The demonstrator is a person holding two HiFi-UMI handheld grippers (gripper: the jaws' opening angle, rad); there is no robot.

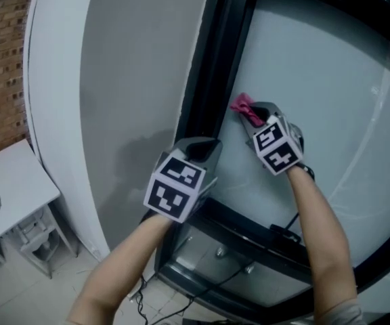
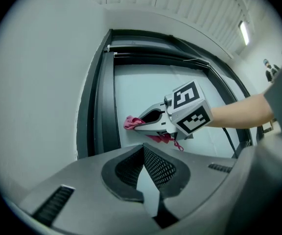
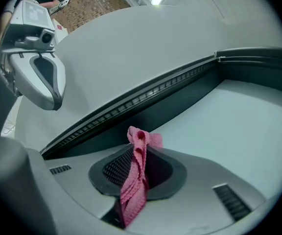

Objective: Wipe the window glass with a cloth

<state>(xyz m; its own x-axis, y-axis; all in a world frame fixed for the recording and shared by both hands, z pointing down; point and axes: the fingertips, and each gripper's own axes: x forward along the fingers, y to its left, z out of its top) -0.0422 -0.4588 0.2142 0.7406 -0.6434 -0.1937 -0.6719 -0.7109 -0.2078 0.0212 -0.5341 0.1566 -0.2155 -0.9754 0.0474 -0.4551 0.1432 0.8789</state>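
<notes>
The window glass [image 1: 317, 80] fills the right of the head view, edged by a dark frame [image 1: 212, 66]. My right gripper [image 1: 248, 118] is shut on a pink cloth [image 1: 244, 107] and holds it against the glass right beside the frame. In the right gripper view the cloth [image 3: 137, 180] hangs pinched between the jaws, its top bunched over the tips. The left gripper view shows the right gripper [image 2: 140, 123] with the cloth [image 2: 130, 122] on the pane [image 2: 146, 92]. My left gripper [image 1: 207, 147] hovers lower left at the frame, jaws shut with nothing between them.
A white wall [image 1: 134, 80] runs left of the frame, with a brick wall [image 1: 2, 59] beyond it. Below left stands a white table [image 1: 12, 188] with a stool [image 1: 39, 239] under it. A black cable [image 1: 181, 296] trails under the lower frame bar [image 1: 249, 232].
</notes>
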